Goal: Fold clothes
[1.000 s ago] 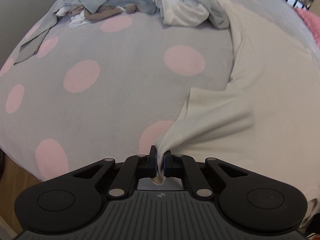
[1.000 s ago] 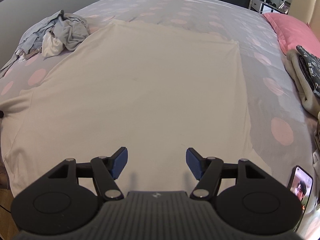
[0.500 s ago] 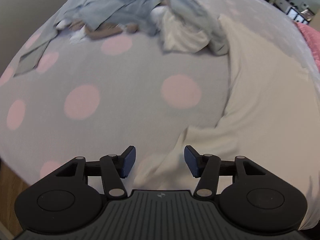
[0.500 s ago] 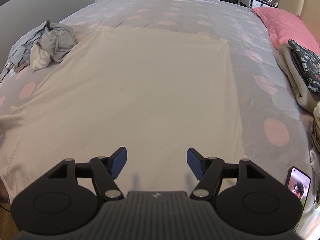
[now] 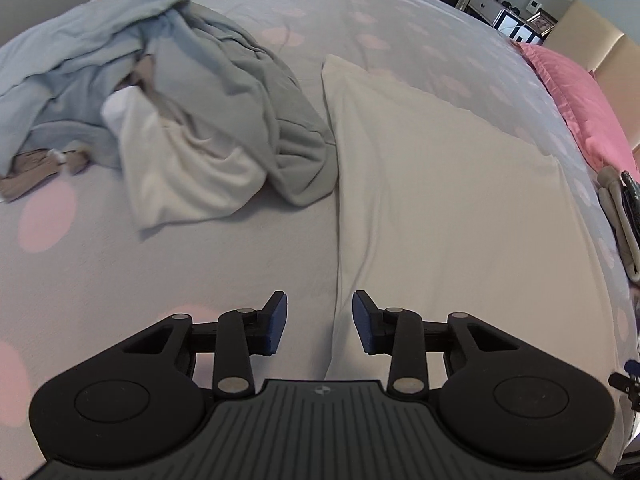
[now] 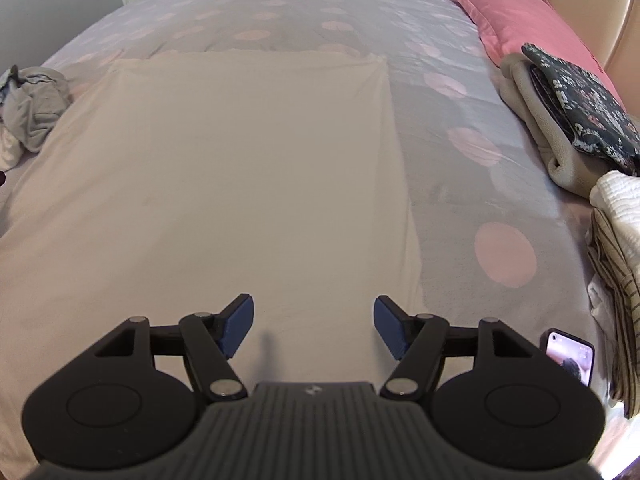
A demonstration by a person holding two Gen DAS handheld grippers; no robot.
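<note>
Polka-dot bed (image 6: 460, 184): cream garment (image 6: 224, 184), clothes pile (image 5: 168, 120).

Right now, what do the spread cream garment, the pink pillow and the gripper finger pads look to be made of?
Cream garment: thin matte knit, likely cotton jersey; it lies flat with soft shallow creases.
Pink pillow: smooth cover with a slight sheen, maybe satin or sateen; weave too small to tell.
Finger pads: matte blue, probably rubber or soft plastic, faintly ribbed, on black hard-plastic arms.

The cream garment (image 6: 224, 184) runs under the right gripper's body, so its near hem is hidden; its left side is cut off by the frame. The phone (image 6: 568, 356) screen is too small to read. In the left view, the heap of unfolded clothes (image 5: 192, 120) is blurred, and its buried pieces cannot be told apart.
</note>
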